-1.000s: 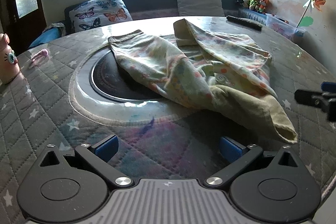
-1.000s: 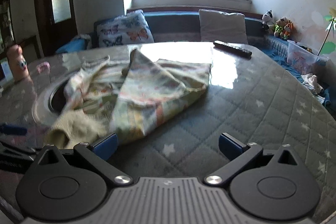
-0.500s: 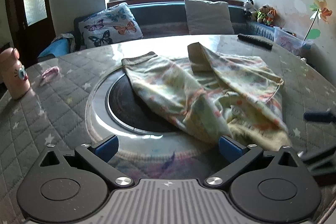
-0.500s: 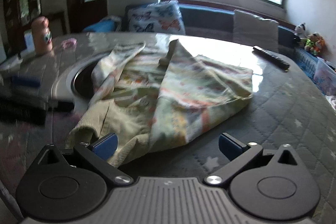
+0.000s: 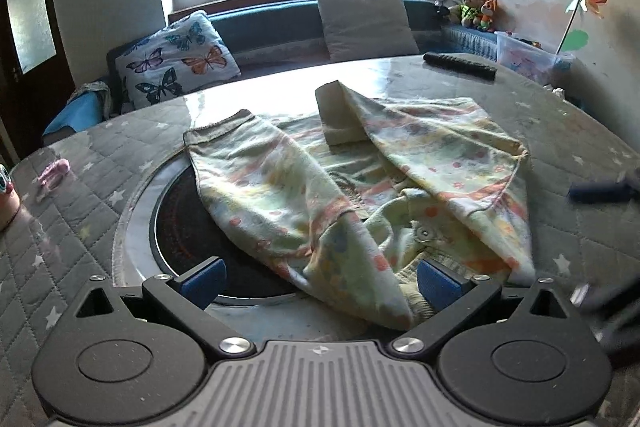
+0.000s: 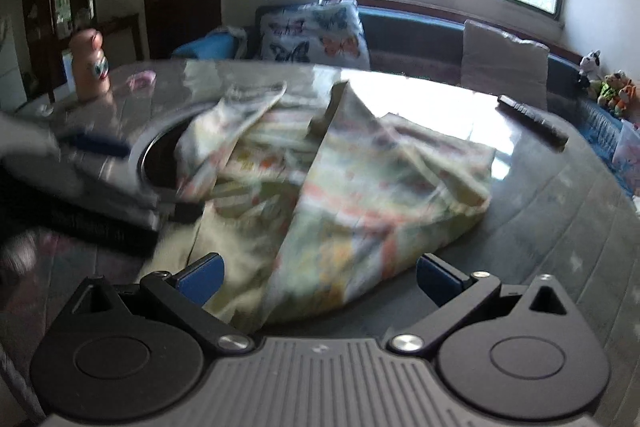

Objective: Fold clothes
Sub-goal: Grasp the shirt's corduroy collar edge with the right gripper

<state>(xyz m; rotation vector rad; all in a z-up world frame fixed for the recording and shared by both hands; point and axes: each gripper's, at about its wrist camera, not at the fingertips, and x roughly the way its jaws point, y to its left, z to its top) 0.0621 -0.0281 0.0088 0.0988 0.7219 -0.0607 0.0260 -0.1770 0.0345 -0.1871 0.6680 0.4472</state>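
Left tool [image 5: 318, 277] and right tool [image 6: 318, 273]: jaws spread wide on both, nothing gripped. The garment [image 5: 360, 183] lies crumpled on the surface [image 5: 80, 227], its near hem between the left tool's pads. It is judged light, limp and easily bunched; a snap fastener [image 5: 424, 233] is noted. A grip is best taken at the near ribbed edge [image 5: 416, 297], thin enough to pinch. Part of the cloth overhangs the dark round inset [image 5: 180, 227], where a snag is possible. Farther off: a pink bottle [image 6: 90, 65] and probably a remote [image 5: 460, 65], both well apart; right view blurred.
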